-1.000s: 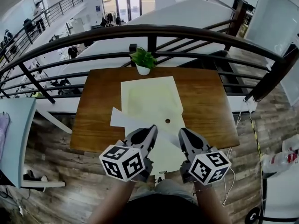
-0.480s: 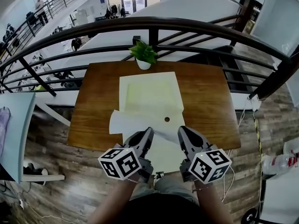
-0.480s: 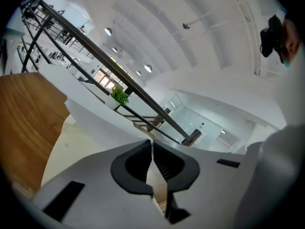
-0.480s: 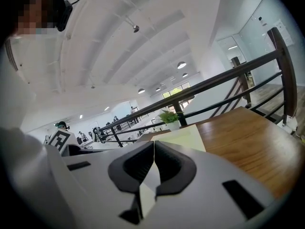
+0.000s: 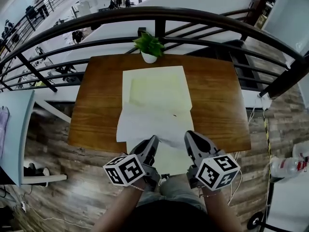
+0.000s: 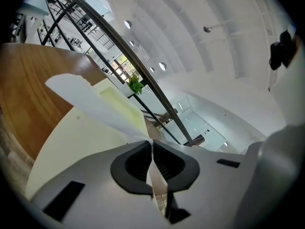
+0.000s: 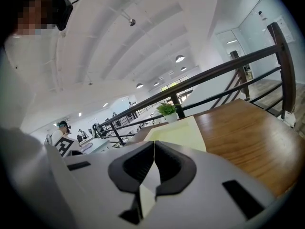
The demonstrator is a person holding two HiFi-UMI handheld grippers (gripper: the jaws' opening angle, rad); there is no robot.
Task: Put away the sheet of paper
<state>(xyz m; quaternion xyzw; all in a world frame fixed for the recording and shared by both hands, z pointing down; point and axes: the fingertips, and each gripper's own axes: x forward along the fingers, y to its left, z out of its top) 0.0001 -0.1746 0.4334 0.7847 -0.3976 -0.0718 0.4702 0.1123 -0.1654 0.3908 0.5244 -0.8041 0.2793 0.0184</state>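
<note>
I have both grippers at the near edge of the table [image 5: 99, 105], side by side and a little apart. The left gripper [image 5: 152, 140] is pinched tight on the paper [image 5: 152, 122]. In its own view the white sheet comes out from between the dark pads [image 6: 136, 163] and rises away to the far left, with one corner free in the air. The right gripper [image 5: 189, 135] is also closed. Its view shows the jaws together on a thin pale edge, which I take to be the same paper, near its right side.

From the head view, the paper lies across the near part of the folder [image 5: 157, 86]. Its near edge is held up by the grippers and its left edge reaches just past the folder onto bare wood. The folder lies open and flat down the middle of the table, pale yellow inside. A cream flap [image 5: 169, 159] sticks out past the near table edge, beneath and between the grippers.

A small plant [image 5: 148, 46] in a white pot stands at the far edge, just beyond the folder. A dark railing [image 5: 159, 14] runs behind it.
</note>
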